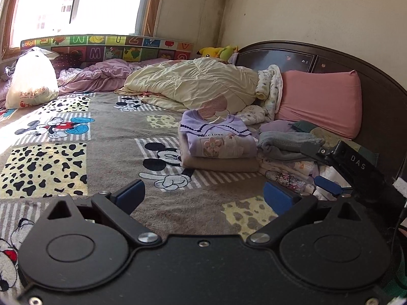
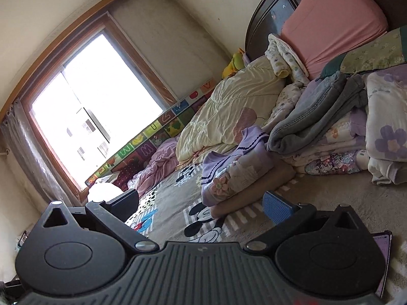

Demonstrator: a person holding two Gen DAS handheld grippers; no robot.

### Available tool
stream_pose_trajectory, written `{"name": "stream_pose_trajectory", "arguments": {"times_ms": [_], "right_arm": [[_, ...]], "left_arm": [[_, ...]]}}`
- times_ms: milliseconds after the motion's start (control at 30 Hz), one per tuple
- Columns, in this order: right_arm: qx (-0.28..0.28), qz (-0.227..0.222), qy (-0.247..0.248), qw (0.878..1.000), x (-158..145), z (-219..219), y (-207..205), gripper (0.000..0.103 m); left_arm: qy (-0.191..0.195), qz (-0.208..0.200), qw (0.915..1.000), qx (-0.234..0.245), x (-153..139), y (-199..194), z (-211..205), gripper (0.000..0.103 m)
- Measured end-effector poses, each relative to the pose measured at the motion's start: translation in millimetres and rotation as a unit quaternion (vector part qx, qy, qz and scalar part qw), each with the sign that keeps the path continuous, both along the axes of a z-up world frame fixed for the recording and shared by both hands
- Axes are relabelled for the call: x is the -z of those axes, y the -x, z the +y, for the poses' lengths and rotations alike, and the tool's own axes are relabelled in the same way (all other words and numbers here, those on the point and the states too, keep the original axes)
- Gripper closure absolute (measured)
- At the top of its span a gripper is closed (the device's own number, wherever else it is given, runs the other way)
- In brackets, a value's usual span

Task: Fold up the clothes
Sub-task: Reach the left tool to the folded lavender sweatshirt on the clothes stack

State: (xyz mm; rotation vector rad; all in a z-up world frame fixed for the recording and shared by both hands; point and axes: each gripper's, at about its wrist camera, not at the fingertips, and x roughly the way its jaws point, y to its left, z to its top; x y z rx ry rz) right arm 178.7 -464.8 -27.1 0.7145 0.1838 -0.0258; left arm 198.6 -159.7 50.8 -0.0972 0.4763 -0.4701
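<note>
Beside the one pink pillow [image 1: 320,101] lie two folded garments [image 1: 218,145] in a stack, one yellow quilt [image 1: 193,84], and two plush toys [image 1: 218,50].

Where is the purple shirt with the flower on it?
In the left wrist view, the folded purple shirt lies right of centre on a tan folded garment, beside the grey towel.

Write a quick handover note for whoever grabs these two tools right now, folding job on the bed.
Left tool: open, empty, over the blanket.
Right tool: open, empty, aimed at the folded stack.
Done: folded lilac top sits on a folded tan garment mid-bed.
Left: the unfolded pile by the pink pillow, with a grey garment on top and floral pieces beside it.
</note>
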Motion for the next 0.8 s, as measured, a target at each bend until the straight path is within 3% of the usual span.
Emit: {"name": "stream_pose_trajectory", "arguments": {"times_ms": [233, 300, 400, 600, 800], "right_arm": [[0.063, 0.021, 0.014, 0.998, 48.5, -35.5, -26.2, 0.0], [0.081, 0.012, -0.001, 0.997, 56.6, -46.5, -32.4, 0.0], [0.059, 0.001, -0.022, 0.998, 63.9, -56.3, -41.3, 0.0], [0.019, 0.004, -0.01, 1.0, 60.0, -54.9, -50.7, 0.0], [0.015, -0.039, -0.072, 0.997, 69.8, -60.4, -52.6, 0.003]], "left_arm": [[0.007, 0.0, 0.9995, 0.031, 9.7, -70.4, -58.2, 0.003], [0.007, 0.007, 0.9992, 0.038, 14.8, -91.3, -76.1, 0.009], [0.007, 0.015, 0.9988, 0.046, 24.5, -125.7, -102.7, 0.021], [0.0, 0.03, 0.9992, 0.028, 49.9, -197.8, -141.7, 0.033], [0.012, 0.055, 0.9984, 0.009, 67.7, -258.5, -166.2, 0.039]]}}
